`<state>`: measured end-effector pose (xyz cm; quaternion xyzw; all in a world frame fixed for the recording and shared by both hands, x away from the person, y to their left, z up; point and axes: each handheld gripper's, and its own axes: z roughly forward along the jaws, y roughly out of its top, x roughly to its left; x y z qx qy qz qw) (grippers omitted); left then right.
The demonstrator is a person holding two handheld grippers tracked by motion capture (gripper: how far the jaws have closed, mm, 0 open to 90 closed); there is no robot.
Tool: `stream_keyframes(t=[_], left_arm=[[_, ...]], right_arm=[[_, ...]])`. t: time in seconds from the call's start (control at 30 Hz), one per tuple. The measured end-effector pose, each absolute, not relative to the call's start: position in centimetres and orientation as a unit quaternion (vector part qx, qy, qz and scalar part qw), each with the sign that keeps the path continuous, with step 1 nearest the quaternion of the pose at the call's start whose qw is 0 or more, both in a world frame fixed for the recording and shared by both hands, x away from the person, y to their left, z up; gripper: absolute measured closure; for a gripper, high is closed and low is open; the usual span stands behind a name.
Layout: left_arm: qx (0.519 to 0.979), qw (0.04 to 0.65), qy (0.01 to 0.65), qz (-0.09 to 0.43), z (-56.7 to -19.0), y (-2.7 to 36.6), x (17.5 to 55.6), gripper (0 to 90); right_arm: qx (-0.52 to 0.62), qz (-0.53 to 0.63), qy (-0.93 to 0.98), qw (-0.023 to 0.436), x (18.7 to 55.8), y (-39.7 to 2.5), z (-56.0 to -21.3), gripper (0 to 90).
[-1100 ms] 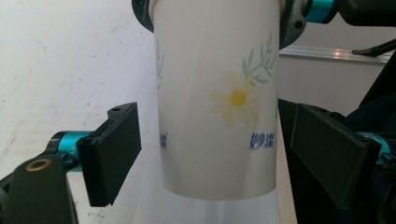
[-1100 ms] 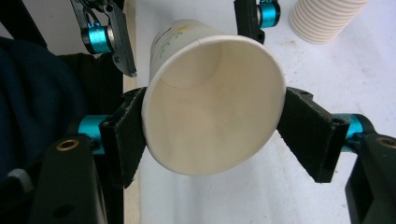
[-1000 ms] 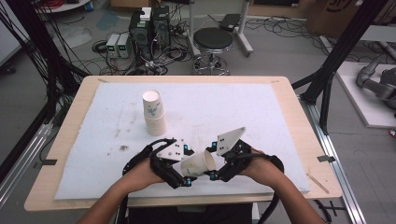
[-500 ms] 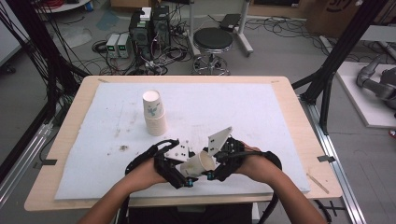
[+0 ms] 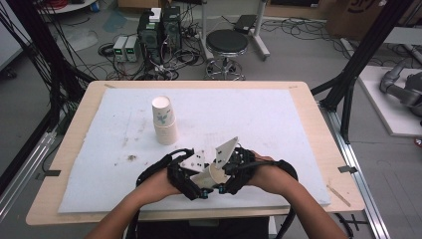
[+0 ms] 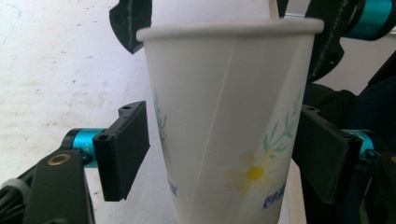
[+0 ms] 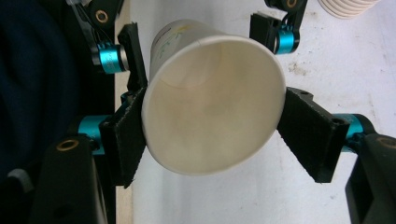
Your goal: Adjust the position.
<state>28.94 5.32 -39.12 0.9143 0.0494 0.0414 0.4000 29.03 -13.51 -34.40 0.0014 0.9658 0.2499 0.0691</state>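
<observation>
A white paper cup (image 5: 211, 174) with a daisy print lies sideways between my two grippers near the table's front edge. My right gripper (image 5: 220, 174) comes from the right, and its pads (image 7: 123, 140) press the cup (image 7: 210, 102) at its open rim. My left gripper (image 5: 203, 181) comes from the left. It stands open around the cup (image 6: 224, 116) lower down, with a small gap at one pad (image 6: 123, 149). A stack of upside-down paper cups (image 5: 164, 122) stands farther back on the white mat (image 5: 278, 124).
The wooden table edge (image 5: 199, 214) runs just below both hands. The stack's rims (image 7: 348, 7) are near the top right of the right gripper view. Beyond the table stand a stool (image 5: 227, 42), computers and cables.
My right gripper has slid left onto the cup's rim and shut on it. The cup and my left gripper have barely moved.
</observation>
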Motion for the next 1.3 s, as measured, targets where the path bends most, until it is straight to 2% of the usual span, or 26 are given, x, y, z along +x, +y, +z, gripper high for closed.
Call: stream_keyframes(t=[0.13, 0.2, 0.47, 0.7, 0.9, 1.3], left_arm=[[0.915, 0.399, 0.047, 0.037, -39.2, 5.1, 29.0, 26.8], [0.914, 0.401, 0.044, 0.031, -39.2, 5.0, 28.9, 31.4], [0.911, 0.410, 0.042, 0.027, -39.4, 5.2, 29.0, 32.2], [0.904, 0.423, 0.055, 0.023, -40.1, 5.8, 29.1, 32.4], [0.888, 0.453, 0.078, 0.029, -40.7, 6.8, 29.2, 32.0], [0.833, 0.531, 0.134, 0.074, -41.7, 10.6, 29.1, 31.6]], right_arm=[[-0.002, 0.250, 0.966, 0.068, 29.0, -13.4, -34.5, 27.6], [0.000, 0.246, 0.967, 0.064, 29.0, -13.4, -34.6, 27.6], [0.003, 0.267, 0.962, 0.061, 29.2, -13.7, -34.7, 26.2], [0.047, 0.352, 0.934, 0.040, 29.5, -15.5, -35.2, 21.8], [0.091, 0.432, 0.897, 0.031, 29.9, -18.1, -35.6, 21.7], [0.177, 0.510, 0.836, 0.097, 30.1, -23.2, -36.8, 21.1]])
